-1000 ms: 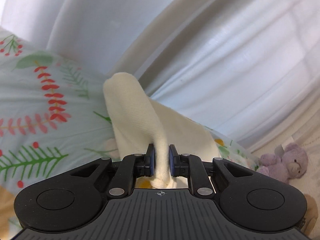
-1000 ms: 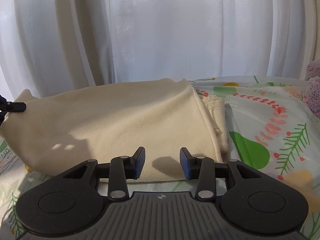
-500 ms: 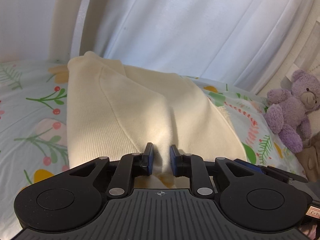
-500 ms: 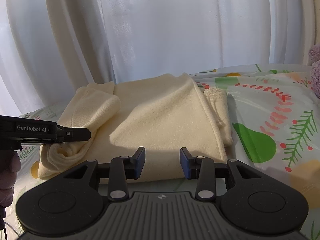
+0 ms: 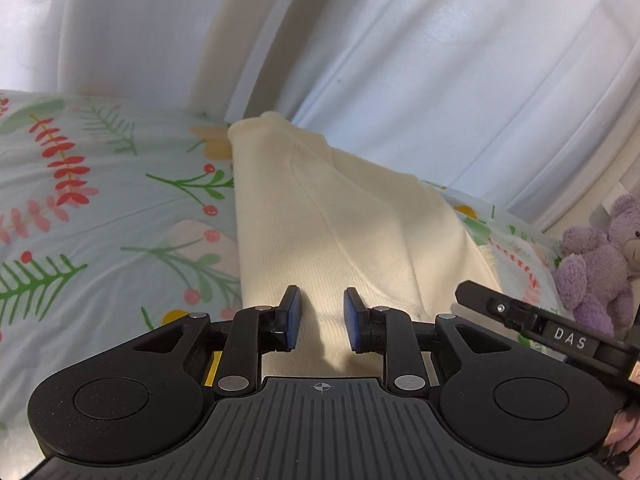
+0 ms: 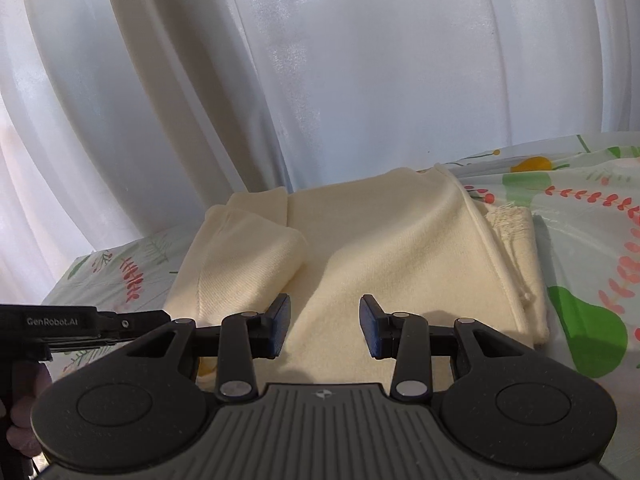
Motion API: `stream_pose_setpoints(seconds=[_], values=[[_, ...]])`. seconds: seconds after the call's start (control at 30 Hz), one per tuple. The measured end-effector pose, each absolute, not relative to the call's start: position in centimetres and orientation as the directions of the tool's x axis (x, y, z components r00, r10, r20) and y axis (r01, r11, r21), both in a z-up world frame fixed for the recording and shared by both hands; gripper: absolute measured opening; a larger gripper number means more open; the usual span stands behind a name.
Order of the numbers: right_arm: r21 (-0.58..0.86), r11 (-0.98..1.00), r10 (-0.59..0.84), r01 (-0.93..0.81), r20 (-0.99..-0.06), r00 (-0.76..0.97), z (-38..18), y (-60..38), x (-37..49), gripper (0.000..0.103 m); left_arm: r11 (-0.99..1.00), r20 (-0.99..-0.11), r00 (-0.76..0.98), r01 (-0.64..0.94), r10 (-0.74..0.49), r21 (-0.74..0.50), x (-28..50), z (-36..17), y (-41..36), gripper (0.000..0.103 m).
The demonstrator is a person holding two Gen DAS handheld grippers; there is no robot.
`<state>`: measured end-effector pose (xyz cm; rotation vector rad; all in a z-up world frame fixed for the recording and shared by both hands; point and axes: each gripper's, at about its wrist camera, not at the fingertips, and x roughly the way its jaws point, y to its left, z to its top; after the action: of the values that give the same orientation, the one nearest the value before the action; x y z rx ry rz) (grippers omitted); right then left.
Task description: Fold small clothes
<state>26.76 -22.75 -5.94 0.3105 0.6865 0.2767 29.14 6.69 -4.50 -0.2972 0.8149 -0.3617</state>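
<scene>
L wrist view, L to R: floral sheet (image 5: pixel 80 208) fills the L side, pale blue w/ red and green sprigs. Cream top (image 5: pixel 340 216) lies on it, running from the far edge by the curtain (image 5: pixel 440 60) down toward the camera. L claw (image 5: pixel 319 318) sits right at the top's near edge, jaws parted to a moderate gap, nothing pinched; cloth lies between and below the 2 blue pads (image 5: pixel 294 318), can't tell if they touch it. A seam curves across the top's upper layer. R of the top, the R claw's finger (image 5: pixel 520 316) pokes in, marked "DAS". Far R, purple teddy (image 5: pixel 596 264) on the sheet near the curtain.

R wrist view, L to R: L claw's finger (image 6: pixel 100 322), marked "GenRobot.AI", comes in from the L edge, pointing at the top's L side; its tip is hidden behind the R claw's body. A bit of the person's hand (image 6: pixel 24 412) shows low L. Top (image 6: pixel 380 248) lies flat and spread on the sheet (image 6: pixel 592 240), w/ 1 sleeve folded over onto the L part of the body. R claw (image 6: pixel 324 326) hangs over the near middle of the top, jaws wide apart, empty, cloth directly ahead and under the pads. At the top's R edge a fringed or ribbed bit sticks out from under the fold. Curtain (image 6: pixel 320 80) hangs behind all of it.
</scene>
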Motion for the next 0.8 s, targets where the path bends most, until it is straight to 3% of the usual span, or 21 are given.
stream_pose_setpoints(seconds=[0.13, 0.23, 0.4, 0.5, 0.57, 0.8], values=[[0.501, 0.847, 0.481, -0.176, -0.582, 0.656, -6.8, -21.9, 29.5, 0.04, 0.905, -0.625, 0.662, 0.226, -0.414, -0.36, 28.6, -5.0, 6.3, 0.029], [0.602, 0.782, 0.566, -0.158, -0.582, 0.584, -7.8, -21.7, 31.3, 0.055, 0.892, -0.605, 0.68, 0.167, -0.413, -0.421, 28.3, -4.2, 8.0, 0.036], [0.718, 0.686, 0.656, -0.116, -0.542, 0.525, -9.1, -21.4, 33.5, 0.056, 0.918, -0.593, 0.749, 0.052, -0.296, -0.392, 28.6, -3.5, 10.5, 0.04], [0.718, 0.686, 0.657, -0.117, -0.542, 0.524, -9.2, -20.6, 34.6, 0.054, 0.925, -0.647, 0.71, 0.019, -0.28, -0.38, 30.0, -4.6, 10.8, 0.04], [0.713, 0.691, 0.655, -0.115, -0.551, 0.518, -9.3, -20.3, 35.2, 0.045, 0.919, -0.665, 0.685, 0.014, -0.297, -0.395, 30.5, -5.4, 10.6, 0.04], [0.71, 0.691, 0.671, -0.14, -0.556, 0.491, -9.3, -19.4, 36.3, 0.035, 0.921, -0.667, 0.681, 0.028, -0.302, -0.389, 30.5, -5.8, 10.1, 0.039]])
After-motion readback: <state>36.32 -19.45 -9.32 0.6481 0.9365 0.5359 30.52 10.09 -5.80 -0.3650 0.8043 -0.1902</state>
